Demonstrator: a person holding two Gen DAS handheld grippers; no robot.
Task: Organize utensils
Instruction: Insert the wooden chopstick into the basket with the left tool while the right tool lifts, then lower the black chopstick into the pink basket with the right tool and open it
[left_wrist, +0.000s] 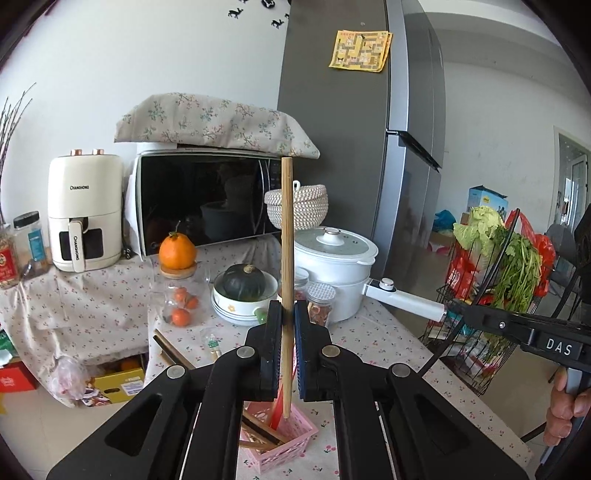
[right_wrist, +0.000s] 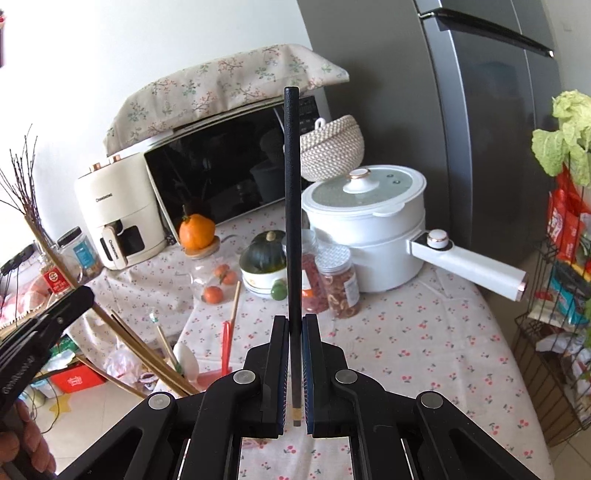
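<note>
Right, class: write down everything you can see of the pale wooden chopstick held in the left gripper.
The wooden chopstick is a slim, straight stick of pale, bamboo-like wood with a blunt, flat top end. It stands nearly upright, pinched between the pads of the left gripper. Its lower end reaches down into the pink slotted basket on the floral tablecloth, beside a red utensil and darker sticks already inside.

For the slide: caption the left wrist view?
Left gripper holds a wooden chopstick upright, its lower end in the pink basket.
</note>
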